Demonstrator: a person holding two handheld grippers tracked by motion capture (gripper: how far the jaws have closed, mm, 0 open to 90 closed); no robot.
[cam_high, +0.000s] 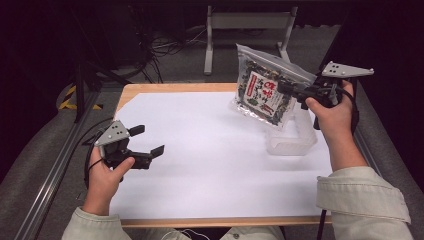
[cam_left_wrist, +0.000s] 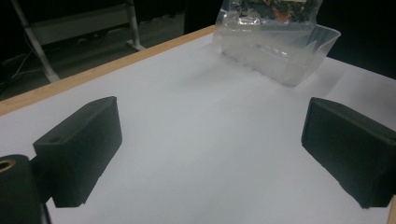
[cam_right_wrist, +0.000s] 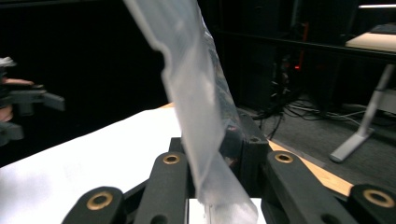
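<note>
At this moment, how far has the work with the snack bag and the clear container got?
Done: the right gripper has clamped the snack bag by its edge and holds it in the air. In hand: the bag hangs above the clear container. Left: lowering it in, judging by that position. The left gripper is open, with nothing between its jaws.

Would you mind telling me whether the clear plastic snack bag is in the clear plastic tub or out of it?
Out: the right gripper holds the clear plastic snack bag by its edge above the clear plastic tub.

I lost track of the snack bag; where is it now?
In the high view the snack bag hangs at the table's far right, pinched by the right gripper, just above the clear plastic tray.
</note>
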